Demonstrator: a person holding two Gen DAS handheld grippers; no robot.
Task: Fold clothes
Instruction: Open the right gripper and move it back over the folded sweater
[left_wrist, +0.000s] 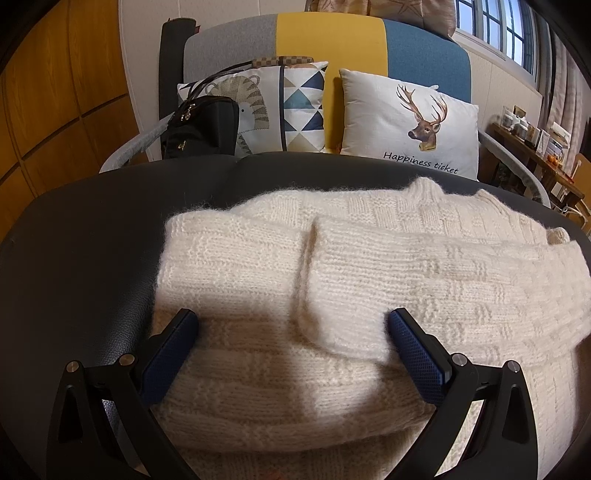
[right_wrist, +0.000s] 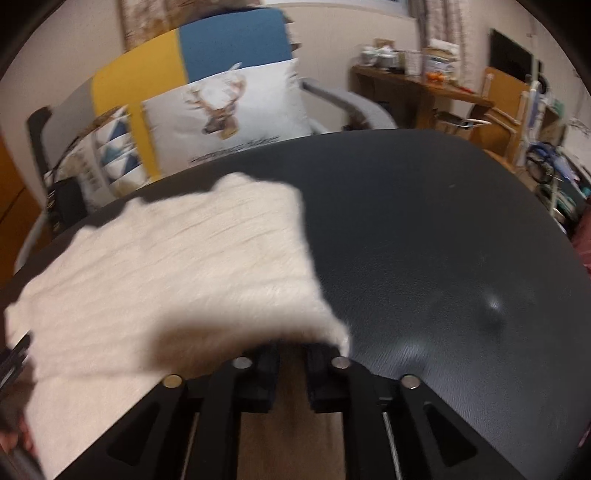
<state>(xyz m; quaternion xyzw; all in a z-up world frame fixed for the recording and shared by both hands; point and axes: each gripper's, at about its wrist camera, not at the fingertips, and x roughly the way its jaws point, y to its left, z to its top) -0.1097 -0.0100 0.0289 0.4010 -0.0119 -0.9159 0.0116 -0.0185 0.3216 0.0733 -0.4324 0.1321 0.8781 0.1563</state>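
Observation:
A cream knitted sweater (left_wrist: 369, 266) lies partly folded on the dark round table (left_wrist: 92, 240), its two sleeves laid across the body. My left gripper (left_wrist: 291, 317) hangs just above the sweater's near part, open wide with nothing pinched between its blue pads (left_wrist: 417, 354). In the blurred right wrist view the sweater (right_wrist: 184, 266) covers the left half of the table (right_wrist: 424, 240). Its near right corner drapes over the tips of my right gripper (right_wrist: 293, 350) and hides them. The right jaws stand a narrow gap apart, with shadowed cloth showing below the gap.
Behind the table stands a grey, yellow and blue sofa (left_wrist: 328, 37) with a deer cushion (left_wrist: 410, 122), patterned cushions (left_wrist: 303, 107) and a black handbag (left_wrist: 203, 125). A cluttered wooden shelf (right_wrist: 417, 85) stands at the right. The table's right half (right_wrist: 461, 295) is bare.

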